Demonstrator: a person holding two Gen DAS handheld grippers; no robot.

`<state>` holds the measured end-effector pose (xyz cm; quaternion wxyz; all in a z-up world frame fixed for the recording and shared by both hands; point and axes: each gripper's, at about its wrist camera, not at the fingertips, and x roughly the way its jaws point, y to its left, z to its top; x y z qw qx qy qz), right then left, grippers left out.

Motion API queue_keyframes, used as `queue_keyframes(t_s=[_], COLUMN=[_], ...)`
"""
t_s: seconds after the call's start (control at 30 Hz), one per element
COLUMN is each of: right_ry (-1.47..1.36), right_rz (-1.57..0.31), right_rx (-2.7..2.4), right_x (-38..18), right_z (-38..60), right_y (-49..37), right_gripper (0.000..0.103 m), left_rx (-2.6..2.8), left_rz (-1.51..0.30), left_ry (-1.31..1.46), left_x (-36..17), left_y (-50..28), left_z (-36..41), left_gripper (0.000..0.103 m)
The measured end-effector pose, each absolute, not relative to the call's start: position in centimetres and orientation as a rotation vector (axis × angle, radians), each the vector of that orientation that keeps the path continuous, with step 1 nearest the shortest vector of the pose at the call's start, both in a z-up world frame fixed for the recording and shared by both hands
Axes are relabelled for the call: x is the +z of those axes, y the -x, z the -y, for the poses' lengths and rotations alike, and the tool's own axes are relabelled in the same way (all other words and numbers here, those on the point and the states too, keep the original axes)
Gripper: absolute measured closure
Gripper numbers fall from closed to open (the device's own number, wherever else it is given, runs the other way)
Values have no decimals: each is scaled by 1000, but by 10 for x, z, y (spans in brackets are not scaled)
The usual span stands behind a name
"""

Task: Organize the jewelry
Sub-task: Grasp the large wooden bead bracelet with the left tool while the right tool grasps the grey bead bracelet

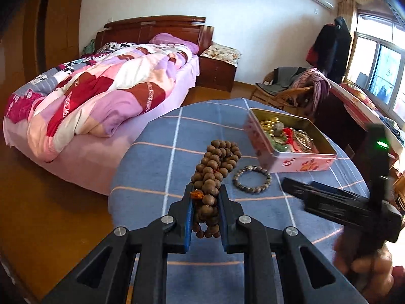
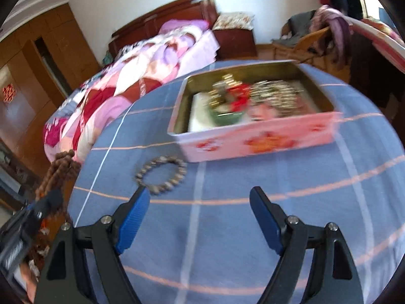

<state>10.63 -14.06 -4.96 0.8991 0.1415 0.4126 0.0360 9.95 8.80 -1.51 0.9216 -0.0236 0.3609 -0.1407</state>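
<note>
Left gripper clamps a bunch of brown wooden beads; whether the bunch's far end touches the blue checked cloth is hard to tell. Right gripper hangs over the cloth with jaws spread wide and nothing between them. Just beyond its left fingertip lies a grey bead bracelet. Farther on stands a pink tin, lidless, holding gold beads, something green and something red, too blurred to sort out.
</note>
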Motion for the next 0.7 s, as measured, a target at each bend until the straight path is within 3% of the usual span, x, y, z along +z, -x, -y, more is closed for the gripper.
queue_keyframes(t_s=[0.1,0.27,0.33,0.4,0.47,0.53,0.7], right_ry=[-211,-48,-1,-3,7,16,-120], right_rz=[-905,-926,-921,-905,-890,-892,-905], right_rx=[81,48,26,19,18,34,103], right_x=[-62,-72,-75,-73,-70,-69,-67], right_z=[110,72,65,70,77,84,113], right_y=[-134,-158,-160,-157,-154,-152,-133], right_gripper=[19,8,11,33,70,84,86], left_rx=[-272,-261,-257,-261,-268,-278,-305], left_rz=[-741,-749,-751,-751,-752,-750,-749], left_ry=[50,70,72,76,80,78,68], left_x=[-18,-20,-21,-22,-22,-22,-20], left_y=[-100,-103,-104,-105,-105,-104,-100], left_z=[-97,-106,-108,-109,-108,-103,-90], left_gripper=[86,86,86,86,86,86,86])
